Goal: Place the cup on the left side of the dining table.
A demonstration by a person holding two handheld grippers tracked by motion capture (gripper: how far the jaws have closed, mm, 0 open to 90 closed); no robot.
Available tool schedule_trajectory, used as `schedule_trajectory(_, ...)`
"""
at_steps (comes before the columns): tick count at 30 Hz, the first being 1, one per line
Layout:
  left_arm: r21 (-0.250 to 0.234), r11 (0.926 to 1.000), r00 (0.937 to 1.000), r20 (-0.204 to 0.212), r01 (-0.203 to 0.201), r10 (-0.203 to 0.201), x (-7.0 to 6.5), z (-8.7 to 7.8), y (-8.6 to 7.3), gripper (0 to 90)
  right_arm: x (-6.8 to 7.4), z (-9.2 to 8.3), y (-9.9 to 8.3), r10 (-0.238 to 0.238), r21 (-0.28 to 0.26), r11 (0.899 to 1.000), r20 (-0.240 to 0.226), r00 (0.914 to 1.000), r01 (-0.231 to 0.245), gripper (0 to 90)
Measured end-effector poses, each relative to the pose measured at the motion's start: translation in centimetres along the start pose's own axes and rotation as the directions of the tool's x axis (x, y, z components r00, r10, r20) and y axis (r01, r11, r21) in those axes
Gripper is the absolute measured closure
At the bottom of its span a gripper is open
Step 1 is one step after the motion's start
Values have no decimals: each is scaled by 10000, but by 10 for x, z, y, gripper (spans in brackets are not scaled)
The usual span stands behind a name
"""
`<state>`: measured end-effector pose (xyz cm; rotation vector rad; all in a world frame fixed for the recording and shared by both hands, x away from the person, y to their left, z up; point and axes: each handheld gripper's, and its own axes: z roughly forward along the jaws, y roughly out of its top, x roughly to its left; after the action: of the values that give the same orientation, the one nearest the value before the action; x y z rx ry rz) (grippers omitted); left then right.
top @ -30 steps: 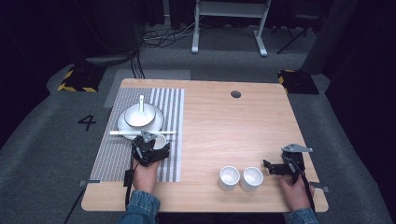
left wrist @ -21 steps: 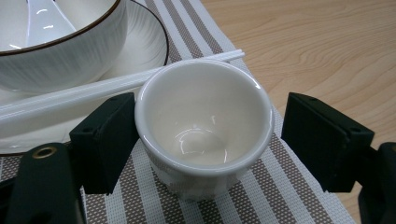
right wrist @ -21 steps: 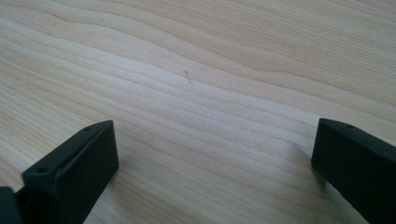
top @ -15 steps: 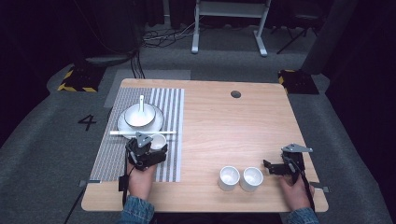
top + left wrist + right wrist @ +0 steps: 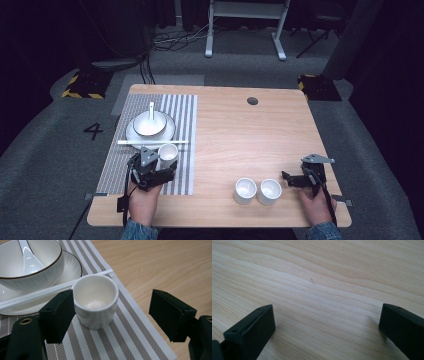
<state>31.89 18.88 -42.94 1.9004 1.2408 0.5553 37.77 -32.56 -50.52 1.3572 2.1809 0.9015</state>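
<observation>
Fingers of the left gripper (image 5: 159, 165): standing apart around the small white cup (image 5: 95, 300), having just been closing. One finger (image 5: 58, 315) lies against or just beside the cup wall; contact cannot be told. The other finger (image 5: 171, 312) is well clear, so no grip is made.

Change since a second ago: the left gripper has shifted along the striped placemat (image 5: 182, 150), toward the person's left in the high view, and the cup now sits between its fingers. Judged: the cup is set on the mat and the hand is drawing away, or re-gripping; which cannot be told.

Cup location: upright on the placemat, just beside the chopsticks (image 5: 150, 142), near the bowl (image 5: 149, 123) with spoon (image 5: 28, 258) on its plate (image 5: 131, 134).

Right gripper (image 5: 292, 180): fingers wide apart, holding nothing, over bare worktop (image 5: 324, 290), unmoved, near two more cups (image 5: 257, 191).
</observation>
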Motion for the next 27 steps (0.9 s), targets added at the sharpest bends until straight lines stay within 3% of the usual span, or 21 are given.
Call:
schedule_trajectory(15, 140, 9997, 9995, 251, -208, 204, 7, -28, -18, 213, 0, 0, 0, -5, 0, 10000, 2, 10000, 5, 5)
schedule_trajectory(18, 224, 9992, 9984, 460, -343, 332, 11, -34, -21, 208, 0, 0, 0, -4, 0, 10000, 9, 10000, 4, 5)
schedule_trajectory(27, 455, 9967, 9962, 582, -671, 644, 16, -42, -34, 208, 0, 0, 0, -1, 1, 10000, 1, 10000, 1, 5)
